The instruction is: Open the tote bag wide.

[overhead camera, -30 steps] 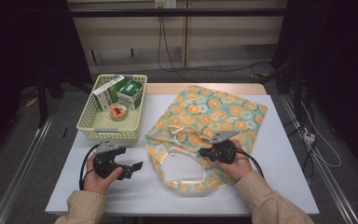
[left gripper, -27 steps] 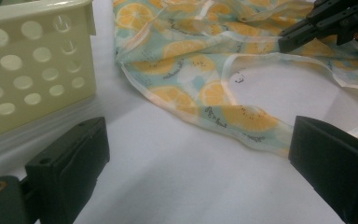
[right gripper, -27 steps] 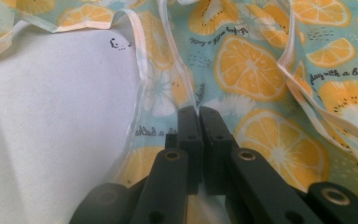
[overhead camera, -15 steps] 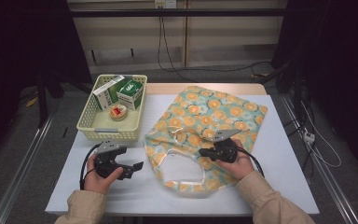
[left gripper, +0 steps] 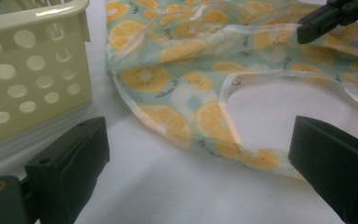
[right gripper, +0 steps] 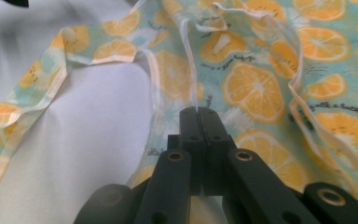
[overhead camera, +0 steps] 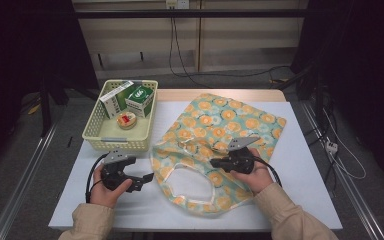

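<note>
A cloth bag [overhead camera: 225, 122] printed with orange slices lies flat on the white table, its handle loops toward me. My right gripper [overhead camera: 214, 162] rests on the bag's near part with its jaws pressed together. In the right gripper view the bag's white hem [right gripper: 189, 60] runs straight into the tips of the right gripper [right gripper: 198, 112], so it is shut on that edge. My left gripper [overhead camera: 140, 171] stands open on the table left of the bag. In the left gripper view the near handle loop [left gripper: 223, 140] lies just ahead of the left gripper [left gripper: 191, 163], untouched.
A pale yellow perforated basket [overhead camera: 105, 135] stands at the table's left, close to the left gripper's jaw [left gripper: 32, 70]. It holds two green and white boxes [overhead camera: 116, 97] and a small round tin [overhead camera: 126, 120]. The table's front edge runs just below both hands.
The right gripper has shifted very slightly on the bag and the fabric around it has puckered a little. The left hand has stayed still.
</note>
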The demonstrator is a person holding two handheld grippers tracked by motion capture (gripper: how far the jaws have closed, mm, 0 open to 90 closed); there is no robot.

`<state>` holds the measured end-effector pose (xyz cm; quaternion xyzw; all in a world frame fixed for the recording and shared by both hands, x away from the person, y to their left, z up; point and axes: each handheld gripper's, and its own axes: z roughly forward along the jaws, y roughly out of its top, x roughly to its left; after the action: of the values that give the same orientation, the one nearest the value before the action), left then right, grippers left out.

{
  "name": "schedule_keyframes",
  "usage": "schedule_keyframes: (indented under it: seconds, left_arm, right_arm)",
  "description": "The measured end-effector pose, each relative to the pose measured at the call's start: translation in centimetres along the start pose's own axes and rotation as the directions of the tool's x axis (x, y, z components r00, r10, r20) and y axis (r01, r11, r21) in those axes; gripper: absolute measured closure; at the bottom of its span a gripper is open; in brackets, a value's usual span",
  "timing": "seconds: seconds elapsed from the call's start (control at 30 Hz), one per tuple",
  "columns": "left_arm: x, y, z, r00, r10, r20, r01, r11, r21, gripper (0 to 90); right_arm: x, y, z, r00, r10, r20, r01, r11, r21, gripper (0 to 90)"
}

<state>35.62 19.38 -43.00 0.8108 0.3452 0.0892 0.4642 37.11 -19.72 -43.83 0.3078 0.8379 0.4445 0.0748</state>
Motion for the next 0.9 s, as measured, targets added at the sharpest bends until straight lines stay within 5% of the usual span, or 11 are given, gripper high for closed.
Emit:
schedule_keyframes:
  seconds: [0.37, 0.9]
  left_arm:
    - [-0.1, 0.0, 0.2, 1.0, -0.002, 0.006, 0.002, 1.0, -0.001, 4.9]
    - [-0.1, -0.1, 0.3, 1.0, 0.005, 0.007, -0.005, 0.9999, 0.01, 4.9]
  right_arm:
    - [-2.6, 0.1, -1.5, 0.9937, 0.074, 0.084, -0.068, 0.995, -0.068, 89.7]
    - [-4.6, -0.9, -0.3, 0.9813, 0.119, 0.151, -0.111, 0.992, -0.059, 88.3]
